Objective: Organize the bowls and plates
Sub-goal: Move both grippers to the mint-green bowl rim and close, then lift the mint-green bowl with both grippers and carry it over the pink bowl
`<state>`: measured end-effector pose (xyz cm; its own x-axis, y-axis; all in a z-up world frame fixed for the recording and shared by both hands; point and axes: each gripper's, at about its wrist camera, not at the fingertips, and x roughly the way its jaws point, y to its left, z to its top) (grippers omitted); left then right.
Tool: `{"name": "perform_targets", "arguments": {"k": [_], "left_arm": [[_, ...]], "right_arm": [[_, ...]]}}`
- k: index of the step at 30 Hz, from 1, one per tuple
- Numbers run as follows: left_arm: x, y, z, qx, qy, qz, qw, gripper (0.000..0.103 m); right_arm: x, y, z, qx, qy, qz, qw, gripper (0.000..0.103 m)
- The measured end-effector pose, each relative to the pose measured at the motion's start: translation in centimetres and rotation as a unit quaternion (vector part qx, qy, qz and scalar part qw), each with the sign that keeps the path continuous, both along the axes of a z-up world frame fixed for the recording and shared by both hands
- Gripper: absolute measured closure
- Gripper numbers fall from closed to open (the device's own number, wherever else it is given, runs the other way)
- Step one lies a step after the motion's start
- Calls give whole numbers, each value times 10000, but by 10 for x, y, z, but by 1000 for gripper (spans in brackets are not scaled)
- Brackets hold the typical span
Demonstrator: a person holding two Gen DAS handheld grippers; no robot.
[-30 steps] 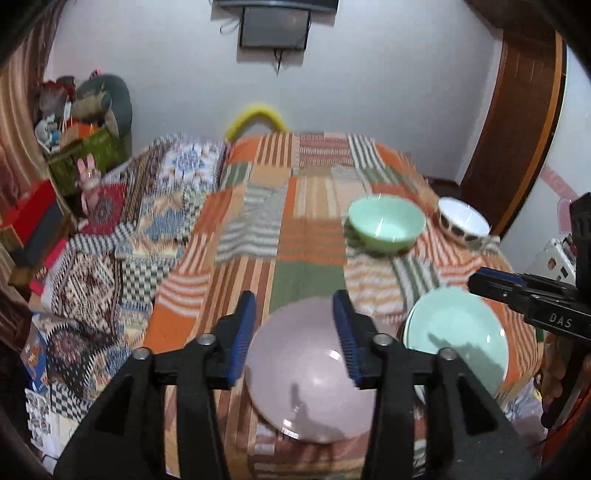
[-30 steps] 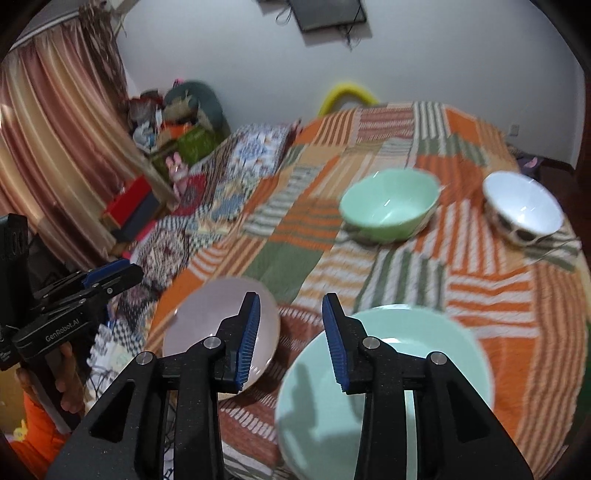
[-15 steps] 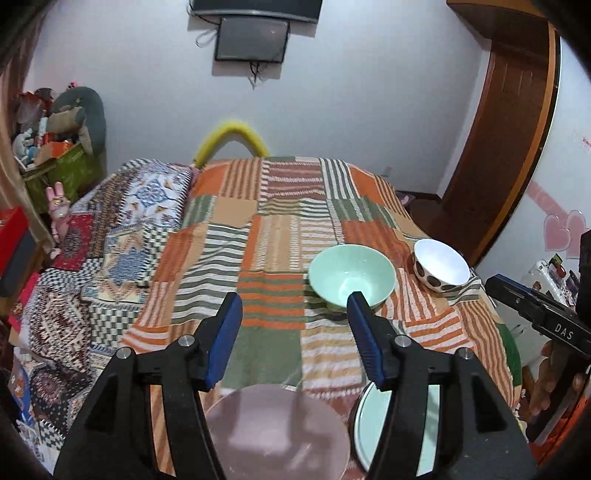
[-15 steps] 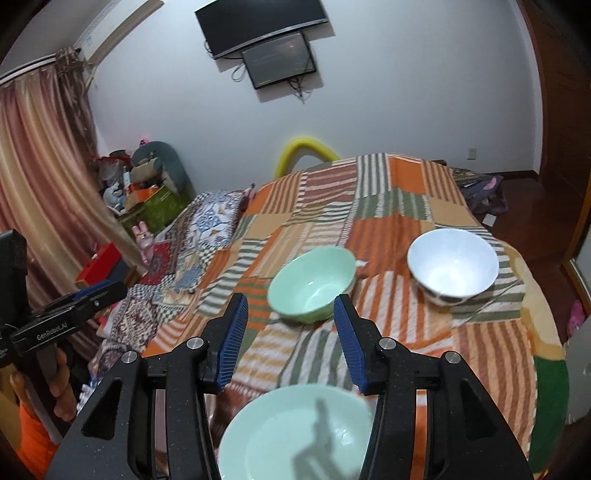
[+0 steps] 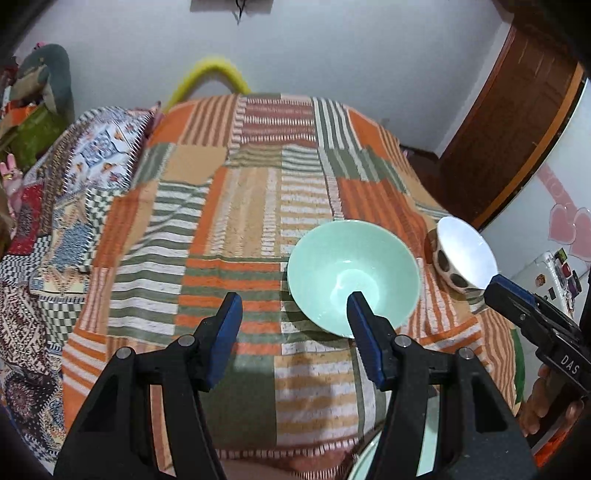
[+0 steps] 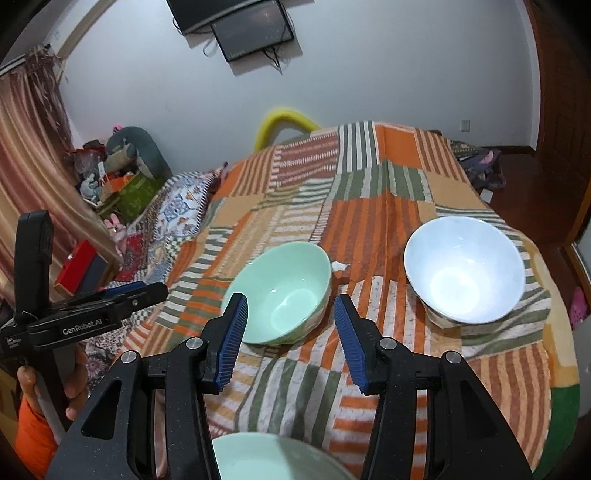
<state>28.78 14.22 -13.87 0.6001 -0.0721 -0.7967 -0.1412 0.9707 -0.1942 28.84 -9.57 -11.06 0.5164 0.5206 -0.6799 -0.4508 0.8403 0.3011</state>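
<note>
Green bowl (image 6: 280, 291) lies just beyond the open right tool (image 6: 290, 314).

Location: home bedroom.
Bed (image 6: 369, 192) under patchwork blanket (image 5: 236, 221); wall TV (image 6: 255, 33); curtain (image 6: 29, 155); soft toys (image 6: 129, 147) piled in corner; wooden door (image 5: 517, 122).

The bed's blanket (image 6: 369, 206) is a patchwork of orange, olive-green, tan and white stripes. On it sits a mint-green bowl (image 6: 280, 291), plain inside and out. Beside it is a white bowl (image 6: 463, 267) (its outer wall, seen from the left wrist, carries dark brown spots on cream). A mint-green plate (image 6: 273, 458) shows at the near edge. Each tool (image 6: 290, 326) is black with ribbed blue pads (image 6: 232, 332).
</note>
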Motion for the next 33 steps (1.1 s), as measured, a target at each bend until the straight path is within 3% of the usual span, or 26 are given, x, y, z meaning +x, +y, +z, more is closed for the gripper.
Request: {"name": "perform_targets", "arguments": {"k": [7, 12, 17, 24, 28, 33], "left_arm": [[39, 0, -34, 73, 351, -115, 9993, 44], [58, 6, -54, -160, 559, -159, 9982, 46], [69, 9, -70, -191, 703, -207, 9971, 57], [78, 10, -85, -311, 814, -347, 9956, 71], [82, 6, -94, -428, 904, -501, 9937, 90], [80, -2, -90, -214, 818, -681, 9941, 92]], "right_arm": [[31, 9, -28, -94, 353, 7, 9993, 58], [47, 17, -47, -160, 627, 52, 9979, 58], [54, 25, -63, -279, 822, 115, 9962, 58], [63, 37, -78, -381, 1048, 263, 9934, 75], [63, 40, -78, -449, 990, 285, 9937, 77], [61, 39, -78, -511, 930, 285, 9939, 80]]}}
